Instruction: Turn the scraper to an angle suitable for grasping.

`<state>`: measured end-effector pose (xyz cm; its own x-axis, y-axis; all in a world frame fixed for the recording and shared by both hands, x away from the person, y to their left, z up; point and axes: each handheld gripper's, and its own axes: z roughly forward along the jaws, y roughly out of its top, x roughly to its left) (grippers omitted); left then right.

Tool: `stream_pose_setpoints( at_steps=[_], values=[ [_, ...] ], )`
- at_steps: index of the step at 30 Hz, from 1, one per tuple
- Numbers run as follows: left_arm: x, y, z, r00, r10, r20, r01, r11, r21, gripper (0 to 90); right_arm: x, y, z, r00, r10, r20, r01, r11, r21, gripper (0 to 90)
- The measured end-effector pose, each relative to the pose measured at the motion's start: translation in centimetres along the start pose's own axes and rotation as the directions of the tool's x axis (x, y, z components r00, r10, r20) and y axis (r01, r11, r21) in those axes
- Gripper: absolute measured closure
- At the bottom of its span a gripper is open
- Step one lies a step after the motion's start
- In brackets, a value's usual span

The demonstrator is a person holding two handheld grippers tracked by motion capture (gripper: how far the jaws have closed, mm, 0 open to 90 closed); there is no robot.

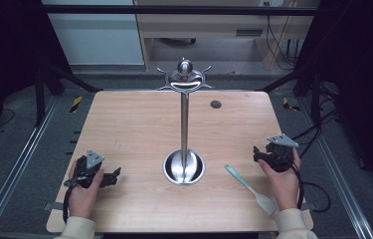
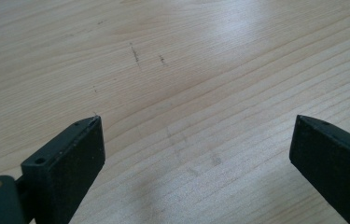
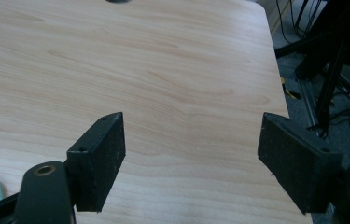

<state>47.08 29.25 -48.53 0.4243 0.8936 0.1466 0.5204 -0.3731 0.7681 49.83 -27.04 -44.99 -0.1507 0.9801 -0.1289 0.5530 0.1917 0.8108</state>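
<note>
- Both grippers rest on the table (image 1: 134, 119): left gripper (image 1: 117, 175) at 8 o'clock, right gripper (image 1: 257, 153) at 4, jaws apart, nothing between.
- Teal spatula (image 1: 247, 185) lies just beside the right gripper, toward 5 o'clock.
- No readable writing; the spatula's handle end is cut off in the right gripper view.

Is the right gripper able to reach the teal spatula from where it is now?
Probably yes: the right gripper is open, and the spatula lies flat beside it on bare table, with nothing between.

A pale wooden desk (image 1: 139, 129) stands on grey carpet (image 1: 20, 164). Metal rails (image 1: 17, 167) run along both sides on the floor. Behind it are a light wood cabinet (image 1: 214, 25), a pale wall panel (image 1: 94, 35) and dangling cables (image 1: 278, 45). The edges lie in shadow.
</note>
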Motion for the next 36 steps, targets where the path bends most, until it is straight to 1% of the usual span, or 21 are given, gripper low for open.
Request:
stream_pose_setpoints(
  at_steps=[3, 5, 6, 8, 9, 13, 14, 15, 16, 17, 19, 20, 21, 24, 25, 26, 28, 29, 30, 32, 36],
  values=[
    [0.0, 0.0, 0.1, 1.0, 0.005, 0.002, -0.005, 1.0, 0.006, 3.2, 0.4, 0.1, 0.1, 0.9999, -0.011, -0.003, 0.011, 1.0, 0.028, 27.4],
    [-0.1, 0.0, 0.0, 1.0, 0.008, 0.001, -0.008, 0.9999, 0.006, 3.1, 0.6, 0.1, 0.2, 0.9996, -0.006, -0.027, 0.008, 0.998, 0.064, 33.0],
    [-0.1, 0.0, 0.0, 1.0, 0.008, 0.001, -0.008, 0.9999, 0.006, 3.1, 0.6, 0.1, 0.2, 0.9996, -0.006, -0.027, 0.008, 0.998, 0.064, 33.0],
    [-0.1, 0.0, 0.0, 1.0, 0.008, 0.0, -0.008, 1.0, 0.003, 3.1, 0.4, 0.0, 0.2, 0.9989, 0.016, -0.045, -0.012, 0.997, 0.077, 42.2],
    [0.0, 0.0, 0.0, 1.0, 0.009, -0.001, -0.009, 0.9999, 0.005, 3.1, 0.4, 0.0, 0.2, 0.9989, 0.016, -0.045, -0.012, 0.997, 0.077, 42.2],
    [-0.1, 0.0, 0.1, 1.0, 0.01, 0.0, -0.01, 0.9999, 0.009, 3.1, 0.4, -0.2, 0.2, 0.9959, -0.011, -0.09, 0.02, 0.994, 0.105, 64.0],
    [-0.1, 0.0, 0.1, 0.9999, 0.011, -0.002, -0.011, 0.9999, 0.009, 3.2, 0.7, -0.3, 0.3, 0.9937, -0.013, -0.111, 0.027, 0.992, 0.127, 69.5],
    [-0.1, 0.1, 0.1, 0.9999, 0.014, -0.003, -0.014, 0.9999, 0.009, 3.1, 1.1, -0.5, 0.5, 0.9893, -0.037, -0.141, 0.058, 0.987, 0.149, 77.2],
    [-0.1, 0.1, 0.1, 0.9999, 0.013, -0.003, -0.013, 0.9999, 0.009, 3.1, 1.1, -0.5, 0.5, 0.9893, -0.037, -0.141, 0.058, 0.987, 0.149, 77.2],
    [-0.1, 0.0, 0.0, 0.9999, 0.015, -0.002, -0.015, 0.9998, 0.011, 3.2, 1.6, -0.5, 0.7, 0.9836, -0.05, -0.173, 0.082, 0.98, 0.181, 85.4],
    [-0.1, 0.0, 0.1, 0.9999, 0.014, -0.003, -0.014, 0.9998, 0.011, 3.2, 1.8, -0.6, 0.7, 0.9811, -0.058, -0.185, 0.093, 0.977, 0.192, 88.1],
    [0.0, 0.0, 0.1, 0.9999, 0.011, -0.002, -0.011, 0.9999, 0.009, 3.2, 2.2, -0.6, 0.8, 0.9766, -0.069, -0.204, 0.112, 0.971, 0.209, 90.0],
    [0.0, 0.0, 0.1, 0.9999, 0.011, 0.0, -0.011, 0.9999, 0.01, 3.2, 2.8, -0.6, 1.1, 0.9648, -0.078, -0.251, 0.141, 0.96, 0.243, 90.0],
    [-0.1, 0.0, 0.1, 0.9999, 0.012, 0.002, -0.012, 0.9999, 0.012, 3.3, 4.0, -0.7, 1.4, 0.9528, -0.113, -0.282, 0.192, 0.943, 0.272, 90.0],
    [-0.1, 0.0, 0.1, 0.9999, 0.014, 0.003, -0.014, 0.9998, 0.012, 3.3, 4.0, -0.7, 1.4, 0.9528, -0.113, -0.282, 0.192, 0.943, 0.272, 90.0],
    [-0.1, 0.1, 0.1, 0.9999, 0.014, 0.003, -0.014, 0.9998, 0.011, 3.3, 4.8, -0.8, 1.7, 0.9417, -0.137, -0.307, 0.229, 0.931, 0.285, 90.0],
    [-0.1, 0.1, 0.1, 0.9999, 0.014, 0.003, -0.014, 0.9998, 0.01, 3.3, 5.6, -0.8, 1.9, 0.934, -0.161, -0.319, 0.258, 0.921, 0.291, 90.0],
    [-0.1, 0.0, 0.1, 0.9999, 0.014, 0.003, -0.015, 0.9998, 0.012, 3.3, 5.6, -0.8, 1.9, 0.934, -0.161, -0.319, 0.258, 0.921, 0.291, 90.0],
    [-0.1, 0.0, 0.1, 0.9999, 0.015, 0.003, -0.015, 0.9998, 0.014, 3.3, 6.4, -0.9, 2.2, 0.9255, -0.185, -0.33, 0.289, 0.909, 0.299, 90.0],
    [-0.2, 0.0, 0.1, 0.9998, 0.019, 0.005, -0.019, 0.9997, 0.017, 3.4, 6.8, -0.9, 2.3, 0.9215, -0.19, -0.339, 0.298, 0.905, 0.304, 90.0],
    [-0.3, 0.1, 0.2, 0.9997, 0.023, 0.005, -0.024, 0.9996, 0.017, 3.4, 6.9, -1.0, 2.3, 0.918, -0.19, -0.348, 0.303, 0.903, 0.306, 90.0]
  ],
)
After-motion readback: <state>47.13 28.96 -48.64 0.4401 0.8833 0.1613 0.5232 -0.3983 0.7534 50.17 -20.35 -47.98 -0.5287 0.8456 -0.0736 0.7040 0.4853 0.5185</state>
